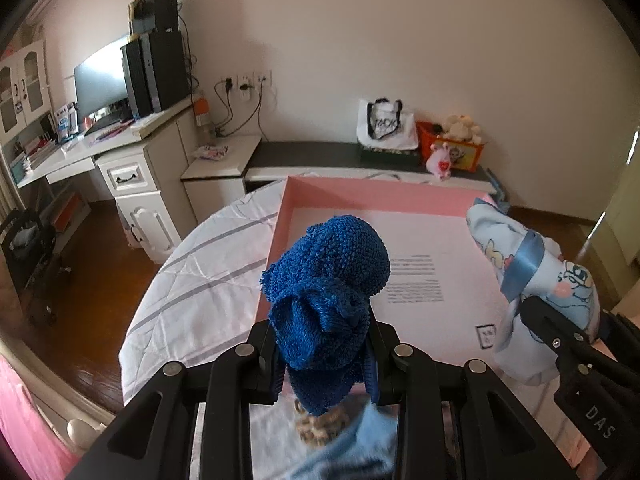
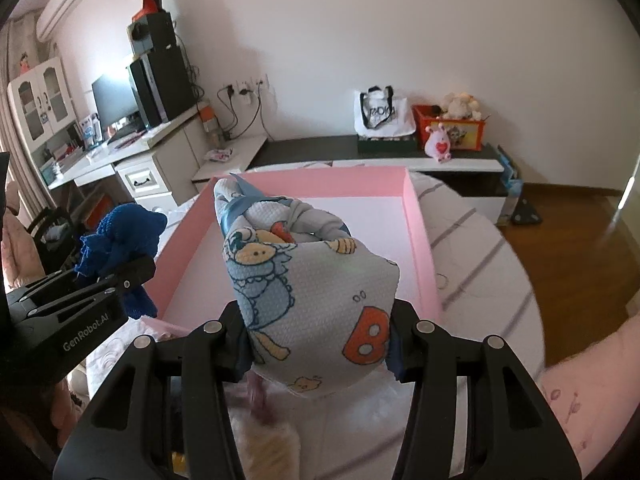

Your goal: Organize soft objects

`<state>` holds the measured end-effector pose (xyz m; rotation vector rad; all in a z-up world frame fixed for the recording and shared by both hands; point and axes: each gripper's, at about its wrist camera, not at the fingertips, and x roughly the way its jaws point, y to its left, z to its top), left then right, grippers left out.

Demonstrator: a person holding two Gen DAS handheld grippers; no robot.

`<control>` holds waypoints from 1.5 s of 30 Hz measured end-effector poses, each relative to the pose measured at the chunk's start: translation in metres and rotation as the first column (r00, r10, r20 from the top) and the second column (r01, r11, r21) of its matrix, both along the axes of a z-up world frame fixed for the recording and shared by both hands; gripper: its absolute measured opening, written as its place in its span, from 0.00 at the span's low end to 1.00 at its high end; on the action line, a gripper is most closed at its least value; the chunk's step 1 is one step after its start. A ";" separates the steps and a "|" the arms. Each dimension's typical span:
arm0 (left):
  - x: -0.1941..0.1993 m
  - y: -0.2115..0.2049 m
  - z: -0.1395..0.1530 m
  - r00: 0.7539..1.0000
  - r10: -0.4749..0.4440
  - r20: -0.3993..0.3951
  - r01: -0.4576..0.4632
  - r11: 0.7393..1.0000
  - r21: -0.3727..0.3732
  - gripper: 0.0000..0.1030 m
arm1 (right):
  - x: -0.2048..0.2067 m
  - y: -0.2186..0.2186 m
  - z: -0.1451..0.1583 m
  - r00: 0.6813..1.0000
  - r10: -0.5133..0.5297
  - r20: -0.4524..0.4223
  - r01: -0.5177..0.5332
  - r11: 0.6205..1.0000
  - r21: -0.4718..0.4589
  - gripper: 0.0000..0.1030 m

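Note:
My left gripper (image 1: 324, 354) is shut on a dark blue knitted bundle (image 1: 330, 280), held above the near left edge of a shallow pink box (image 1: 280, 216). The same blue bundle (image 2: 116, 236) shows at the left of the right wrist view. My right gripper (image 2: 320, 344) is shut on a rolled light blue cartoon-print cloth (image 2: 316, 292) tied with a blue ribbon (image 2: 240, 204). That roll (image 1: 536, 280) hangs over the box's right side in the left wrist view. The pink box (image 2: 420, 236) lies on a round bed with a white striped quilt (image 1: 192, 292), its white floor bare.
More soft items lie blurred below the grippers, among them a beige knit piece (image 1: 320, 428) and a pink one (image 2: 260, 400). A low dark bench (image 1: 320, 152) behind holds a white bag (image 1: 384, 124), an orange box (image 1: 456, 144) and plush toys. A white desk (image 1: 120, 152) stands left.

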<state>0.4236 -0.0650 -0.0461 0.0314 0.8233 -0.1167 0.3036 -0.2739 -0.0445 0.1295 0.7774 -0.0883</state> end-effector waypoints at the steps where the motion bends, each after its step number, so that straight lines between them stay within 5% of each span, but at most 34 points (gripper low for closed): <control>1: 0.012 -0.003 -0.004 1.000 -0.001 -0.012 0.001 1.000 0.003 0.27 | 0.004 0.000 -0.003 1.000 0.000 -0.006 0.000 1.000 0.000 0.46; 17: 0.156 -0.019 -0.037 0.988 -0.068 -0.140 0.069 0.998 0.001 0.31 | 0.050 -0.006 -0.040 0.994 -0.053 -0.097 0.053 0.999 -0.002 0.53; 22: 0.151 -0.017 -0.041 0.992 -0.052 -0.111 0.053 0.999 0.008 0.50 | 0.047 -0.006 -0.037 0.994 -0.077 -0.080 0.075 0.997 -0.023 0.79; 26: 0.151 -0.014 -0.045 0.994 -0.042 -0.097 0.041 0.999 -0.012 0.63 | 0.042 -0.003 -0.031 0.995 -0.081 -0.056 0.078 0.996 -0.039 0.89; 32: 0.152 -0.012 -0.054 0.995 -0.024 -0.101 0.023 1.000 -0.012 0.64 | 0.041 -0.004 -0.029 0.994 -0.088 -0.063 0.085 0.995 -0.049 0.89; 45: 0.062 -0.004 -0.028 0.999 -0.020 -0.036 0.020 1.000 -0.005 0.72 | 0.013 0.000 -0.004 0.994 -0.106 -0.027 0.105 0.993 -0.054 0.90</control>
